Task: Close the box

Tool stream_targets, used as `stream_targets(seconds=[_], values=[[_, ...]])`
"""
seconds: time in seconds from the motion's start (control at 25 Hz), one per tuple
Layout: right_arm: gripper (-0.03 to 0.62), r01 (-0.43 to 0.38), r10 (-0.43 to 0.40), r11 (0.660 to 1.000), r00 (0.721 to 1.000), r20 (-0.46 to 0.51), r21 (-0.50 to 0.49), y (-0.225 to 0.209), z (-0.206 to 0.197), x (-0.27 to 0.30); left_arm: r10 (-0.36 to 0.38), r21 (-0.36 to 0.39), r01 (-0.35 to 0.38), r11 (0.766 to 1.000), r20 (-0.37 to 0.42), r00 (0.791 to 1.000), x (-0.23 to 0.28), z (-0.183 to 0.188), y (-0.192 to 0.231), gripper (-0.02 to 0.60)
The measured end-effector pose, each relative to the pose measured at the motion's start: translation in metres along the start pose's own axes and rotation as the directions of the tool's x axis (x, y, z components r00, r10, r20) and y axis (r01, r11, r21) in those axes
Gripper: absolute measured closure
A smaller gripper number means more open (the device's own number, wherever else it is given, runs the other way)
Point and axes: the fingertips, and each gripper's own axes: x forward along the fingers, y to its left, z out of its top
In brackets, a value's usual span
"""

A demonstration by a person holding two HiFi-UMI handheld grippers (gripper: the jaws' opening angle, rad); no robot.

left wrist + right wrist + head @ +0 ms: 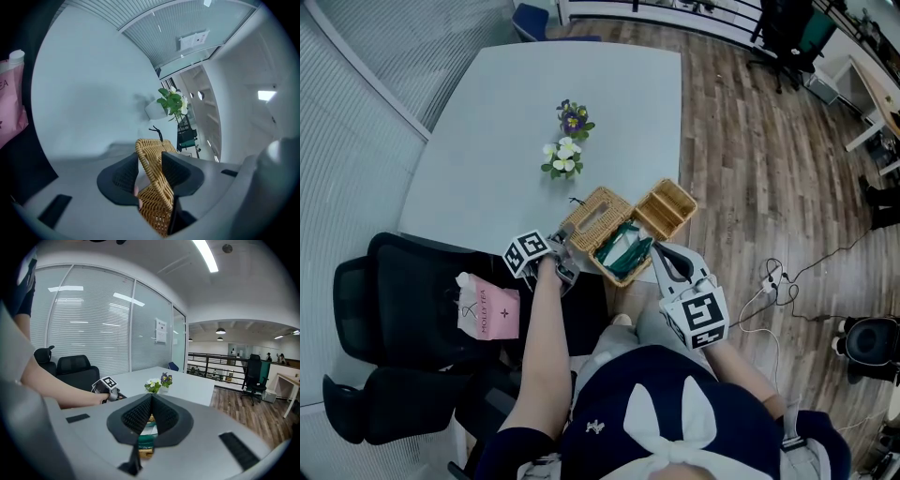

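Left tongs (150, 169) stand open around the upright rim of a wicker lid (159, 201). The pad on the view's right lies against the weave, while a sliver of light shows between the other pad and the lid. The lid runs slantwise through the gap. A short black cord (156, 132) sticks up from the lid just past the jaw tips.

Right tongs (151, 401) have their jaws together, the ribbed pads meeting at the tip with nothing caught between them. Just below and ahead of that tip lie green packets (146, 430).

In the head view the wicker box (609, 272) sits between the two tongs at the near edge of the pale table (506, 122), and it is open. The lid in the left tongs is swung out on the box's left side. A second wicker flap (667, 208) is folded back on the far side, just beyond the right tongs. The right tongs' tip is at the box's near right rim, above the packets.

Further out, ahead of both tongs, a small pot of white and purple flowers (567, 141) stands mid-table. Outside the left tongs, a pink pouch (490, 314) lies on a black office chair (403, 319).
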Motion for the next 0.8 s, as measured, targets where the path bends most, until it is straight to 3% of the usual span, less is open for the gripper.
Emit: stream_targets(seconds=[0.28, 0.56, 0.8], values=[[0.589, 0.002, -0.002, 1.0, 1.0, 0.003, -0.006, 0.001, -0.001, -0.003, -0.02, 0.089, 0.015, 0.996, 0.057, 0.998, -0.014, 0.012, -0.017, 0.458], [0.589, -0.012, 0.012, 1.0, 1.0, 0.002, -0.004, 0.006, -0.002, -0.003, -0.021, 0.121, 0.012, 0.993, 0.073, 0.997, -0.022, 0.016, -0.026, 0.477], [0.589, -0.014, 0.014, 1.0, 1.0, 0.012, 0.0, 0.007, 0.0, -0.005, -0.022, 0.212, 0.003, 0.977, 0.086, 0.996, -0.027, 0.017, -0.037, 0.479]])
